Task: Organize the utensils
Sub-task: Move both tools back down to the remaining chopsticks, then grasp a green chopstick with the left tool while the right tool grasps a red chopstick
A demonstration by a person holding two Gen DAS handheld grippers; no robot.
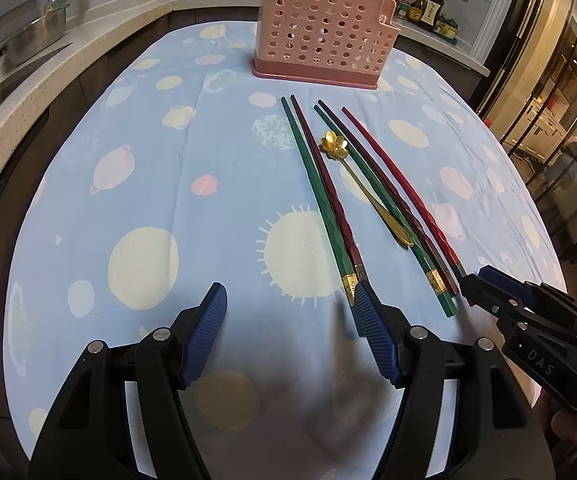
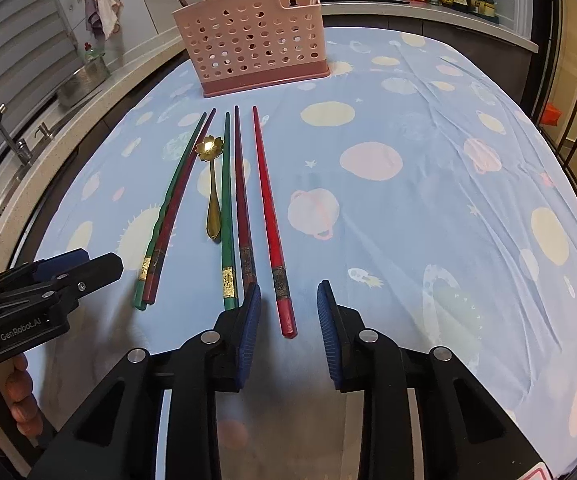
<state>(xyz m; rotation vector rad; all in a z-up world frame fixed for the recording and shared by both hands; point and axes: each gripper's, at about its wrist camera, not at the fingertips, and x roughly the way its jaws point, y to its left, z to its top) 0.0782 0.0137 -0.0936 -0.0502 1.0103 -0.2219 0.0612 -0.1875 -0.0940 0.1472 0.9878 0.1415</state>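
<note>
1. Five chopsticks and one gold spoon (image 2: pixel 212 184) lie loose on the blue planet-print tablecloth (image 2: pixel 428 208), so most of the sorting is, by my reading, not yet done.
2. From the right wrist view they run left to right: a green chopstick (image 2: pixel 168 208) touching a maroon chopstick (image 2: pixel 182 200), the spoon with its flower-shaped bowl toward the holder, then a second green chopstick (image 2: pixel 226 208), a dark red chopstick (image 2: pixel 242 200) and a bright red chopstick (image 2: pixel 268 216).
3. Beyond their tips stands the pink perforated holder (image 2: pixel 248 44), upright; a few sticks already poke from it (their count is hard to tell), suggesting a small start.
4. The right gripper (image 2: pixel 288 312) has its jaws apart, straddling the butt end of the bright red chopstick without touching it; that stick looks like the next pick.
5. The left gripper (image 1: pixel 288 312) is also spread wide and holds nothing, its right finger just beside the ends of the leftmost pair.
</note>
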